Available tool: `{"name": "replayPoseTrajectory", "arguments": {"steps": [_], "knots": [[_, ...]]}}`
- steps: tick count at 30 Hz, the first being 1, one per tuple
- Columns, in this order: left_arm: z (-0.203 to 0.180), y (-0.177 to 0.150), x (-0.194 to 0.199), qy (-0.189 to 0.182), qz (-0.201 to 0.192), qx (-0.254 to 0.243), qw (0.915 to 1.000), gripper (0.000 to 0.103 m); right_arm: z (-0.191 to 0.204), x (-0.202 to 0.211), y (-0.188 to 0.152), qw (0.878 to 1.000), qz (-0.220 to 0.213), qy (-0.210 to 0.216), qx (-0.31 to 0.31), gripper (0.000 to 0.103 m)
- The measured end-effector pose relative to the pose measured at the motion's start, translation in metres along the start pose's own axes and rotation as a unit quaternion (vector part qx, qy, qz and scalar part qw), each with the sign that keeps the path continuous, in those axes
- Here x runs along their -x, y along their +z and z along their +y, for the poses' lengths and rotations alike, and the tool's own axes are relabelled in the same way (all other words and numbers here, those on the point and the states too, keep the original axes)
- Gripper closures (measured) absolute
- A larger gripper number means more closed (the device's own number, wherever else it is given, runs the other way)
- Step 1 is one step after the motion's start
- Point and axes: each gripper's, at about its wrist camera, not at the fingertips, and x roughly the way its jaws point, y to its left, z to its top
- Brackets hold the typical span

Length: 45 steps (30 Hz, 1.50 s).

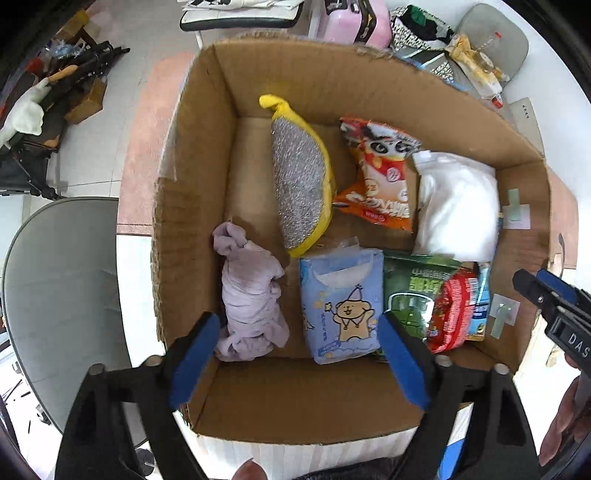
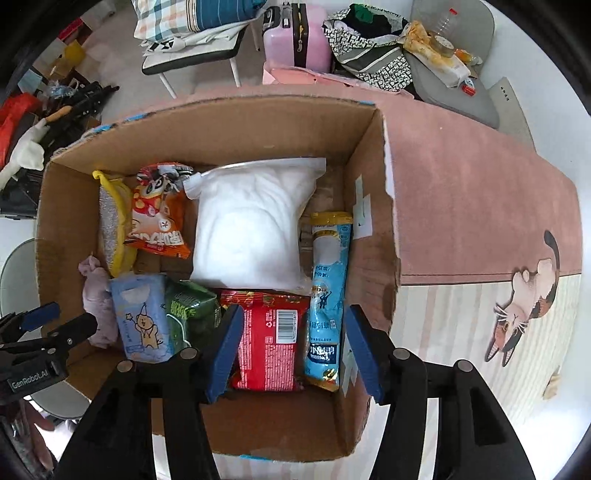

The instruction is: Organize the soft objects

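An open cardboard box [image 1: 192, 155] [image 2: 373, 206] holds soft goods. In the left wrist view, a crumpled lavender cloth [image 1: 251, 295] and a blue tissue pack with a bear [image 1: 341, 302] lie just beyond my left gripper [image 1: 297, 321], which stands open above them and holds nothing. In the right wrist view, my right gripper [image 2: 295, 314] is open over the near right corner. A red packet [image 2: 269, 347] and a blue tube pack [image 2: 327, 291] lie between its fingers, with no visible pinch. Each gripper also shows at the other view's edge: the right gripper [image 1: 543, 291], the left gripper [image 2: 55, 321].
Also in the box: a yellow and silver scrubbing pad [image 1: 301, 177], an orange snack bag [image 1: 380, 173], a white bagged cushion [image 2: 251, 225] and a green packet [image 2: 192, 314]. The box sits on a pink cat-print mat [image 2: 480, 206]. Chairs, a pink suitcase [image 2: 295, 33] and bags crowd the far side.
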Motion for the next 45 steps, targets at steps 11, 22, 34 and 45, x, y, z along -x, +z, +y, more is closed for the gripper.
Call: {"name": "replayPoseTrajectory", "arguments": {"steps": [11,22,34,45], "knots": [[-0.022,-0.017,0.029,0.031,-0.068,-0.014,0.9971,0.001,0.006,0.019,-0.04,1.0,-0.018,0.016,-0.003,0.0],[-0.041,-0.032,0.045,0.039,-0.096,-0.021,0.9944,0.001,0.0,0.025,-0.061,1.0,-0.026,0.008,-0.011,0.0],[-0.061,-0.088,0.134,0.028,-0.183,-0.027,0.9823,0.001,-0.017,0.124,-0.105,0.993,-0.114,0.02,-0.016,0.0],[-0.078,-0.166,0.219,0.035,-0.265,-0.043,0.9626,0.001,-0.025,0.231,-0.183,0.978,-0.207,0.024,-0.003,0.0]]}}
